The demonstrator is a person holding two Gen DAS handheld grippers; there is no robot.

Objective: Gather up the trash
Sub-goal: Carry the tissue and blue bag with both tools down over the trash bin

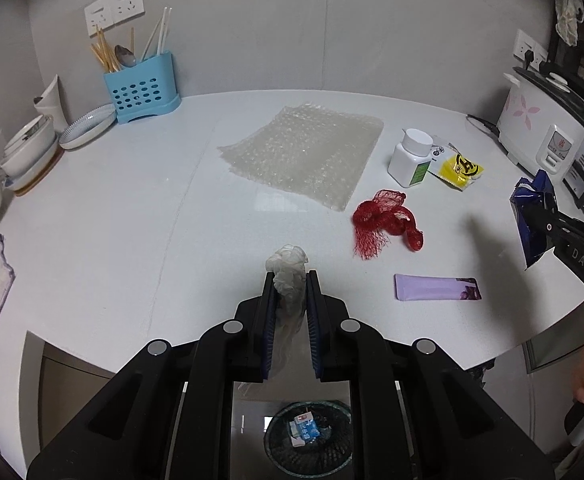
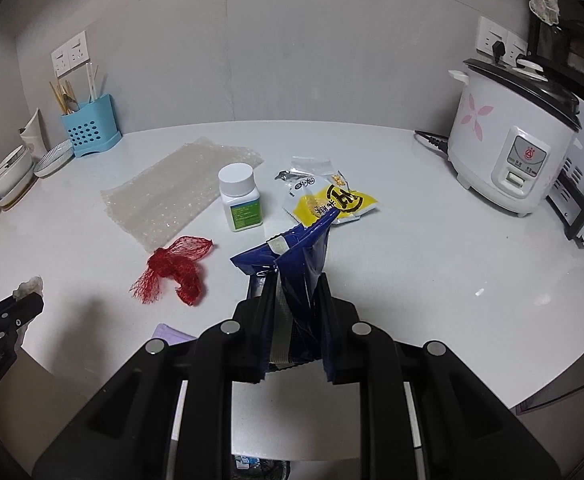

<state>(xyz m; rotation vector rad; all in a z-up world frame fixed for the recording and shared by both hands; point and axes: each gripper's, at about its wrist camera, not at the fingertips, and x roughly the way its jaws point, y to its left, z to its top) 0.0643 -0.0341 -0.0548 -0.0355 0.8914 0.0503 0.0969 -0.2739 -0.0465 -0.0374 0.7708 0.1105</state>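
The left gripper [image 1: 291, 280] has its fingers clamped on a crumpled white tissue wad [image 1: 288, 276], and directly beneath them, off the edge of the white surface [image 1: 132, 200], sits the dark mesh waste bin [image 1: 310, 436]. The right gripper [image 2: 296, 284] pinches a dark blue foil wrapper [image 2: 292, 260], standing lengthwise up between its fingers; only a sliver of the bin shows below it, so I judge the left hand nearer the drop.

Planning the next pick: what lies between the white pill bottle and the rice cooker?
The yellow snack wrapper, lying on a clear plastic packet, beside the pill bottle; then bare counter to the rice cooker. The right wrist view shows it.
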